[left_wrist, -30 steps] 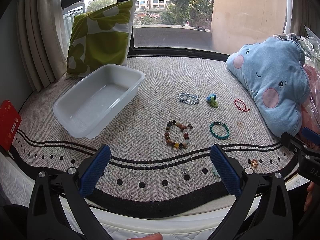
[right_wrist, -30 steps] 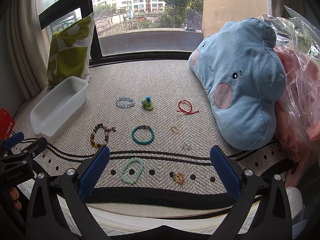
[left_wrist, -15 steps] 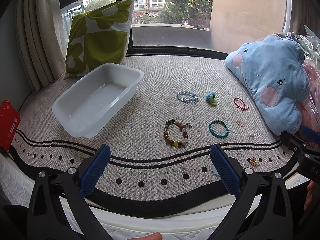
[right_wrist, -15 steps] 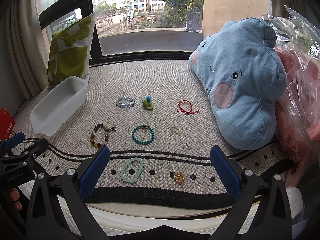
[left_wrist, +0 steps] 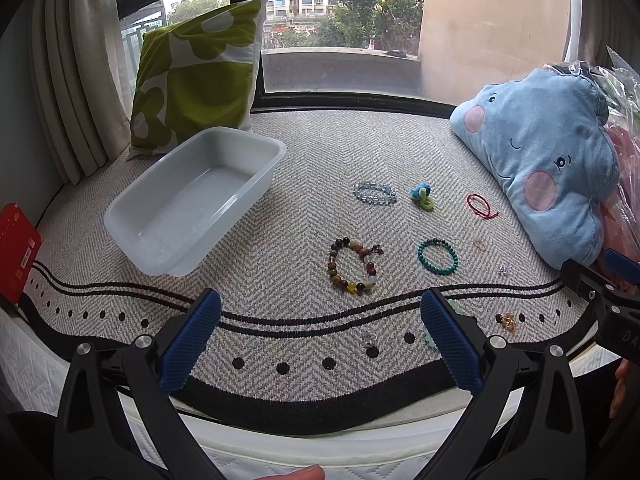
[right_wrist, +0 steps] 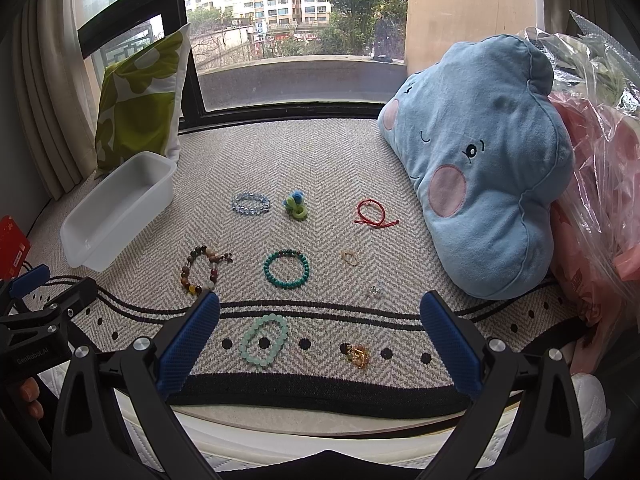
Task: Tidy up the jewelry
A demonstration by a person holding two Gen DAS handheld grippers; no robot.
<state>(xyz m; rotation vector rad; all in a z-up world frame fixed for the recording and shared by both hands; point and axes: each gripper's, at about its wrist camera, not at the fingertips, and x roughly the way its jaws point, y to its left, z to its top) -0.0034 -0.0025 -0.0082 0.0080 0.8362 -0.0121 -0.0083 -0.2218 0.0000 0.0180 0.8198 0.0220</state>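
On the rug (right_wrist: 320,152) the bracelets (right_wrist: 286,269) lie spread apart, so I can pick each one alone. My left tongs (left_wrist: 320,334) and right tongs (right_wrist: 319,334) are both wide apart, holding nothing. I think the white tub (left_wrist: 256,148) waits empty for them.

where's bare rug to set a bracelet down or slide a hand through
Free: the wide strip of rug between the window sill and the back row of jewelry; also the patch between the white bin and the brown bead bracelet. Crowded: the middle and front right, from the clear bracelet to the mint bracelet and the cloud pillow.
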